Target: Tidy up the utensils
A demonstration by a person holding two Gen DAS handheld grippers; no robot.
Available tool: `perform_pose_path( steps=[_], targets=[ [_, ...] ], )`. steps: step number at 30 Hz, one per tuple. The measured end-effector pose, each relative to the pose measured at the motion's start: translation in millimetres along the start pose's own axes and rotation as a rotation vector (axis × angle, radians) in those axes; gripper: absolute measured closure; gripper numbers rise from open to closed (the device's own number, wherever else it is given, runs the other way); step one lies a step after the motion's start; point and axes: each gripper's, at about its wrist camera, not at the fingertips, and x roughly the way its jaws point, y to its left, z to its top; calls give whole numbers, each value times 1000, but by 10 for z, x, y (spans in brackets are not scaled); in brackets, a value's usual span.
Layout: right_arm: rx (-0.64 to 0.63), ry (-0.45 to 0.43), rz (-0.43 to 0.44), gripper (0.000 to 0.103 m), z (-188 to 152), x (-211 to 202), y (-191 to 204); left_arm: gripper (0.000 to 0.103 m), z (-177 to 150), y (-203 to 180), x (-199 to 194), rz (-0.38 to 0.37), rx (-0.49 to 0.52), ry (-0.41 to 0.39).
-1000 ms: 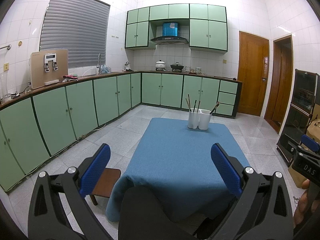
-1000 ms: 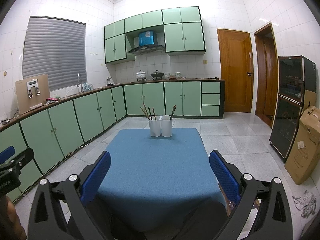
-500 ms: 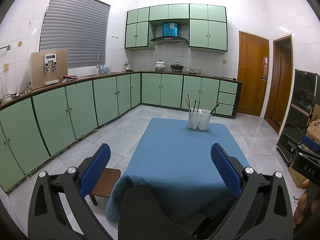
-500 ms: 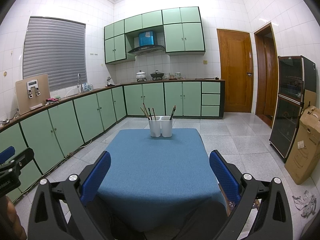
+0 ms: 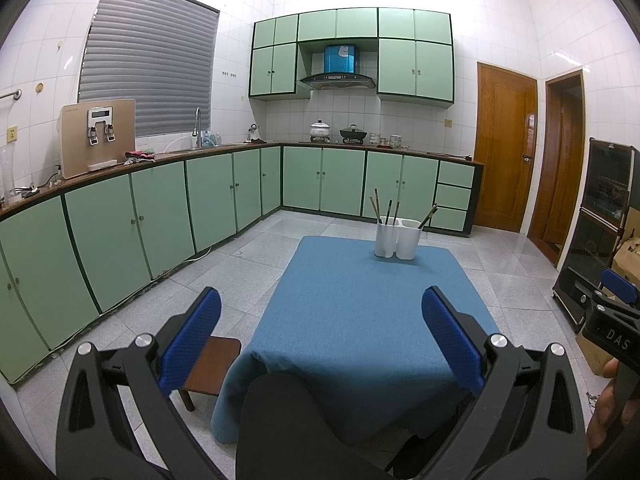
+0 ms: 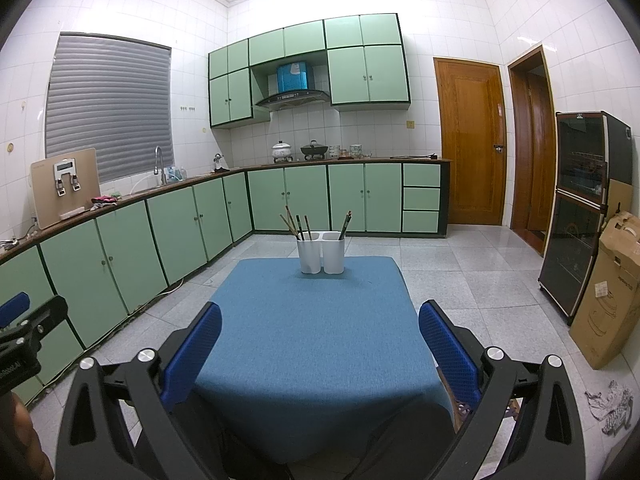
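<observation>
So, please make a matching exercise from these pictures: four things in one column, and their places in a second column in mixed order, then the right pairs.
Things
1. white two-cup utensil holder
2. cardboard box
3. water dispenser
4. small wooden stool

Places
A. on the counter below the window blind
B. on the floor beside the dark glass-door cabinet
C. at the far end of the blue tablecloth
D. on the floor at the table's near left corner

Pairs: 1-C, 2-B, 3-A, 4-D
</observation>
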Motion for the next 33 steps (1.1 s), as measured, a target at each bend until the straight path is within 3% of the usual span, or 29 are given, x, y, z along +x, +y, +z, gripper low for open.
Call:
perform_pose_path(
  steps=[33],
  targets=[
    [3,1,1,6,-6,7,2,6,2,-5,4,1,-2,0]
  ],
)
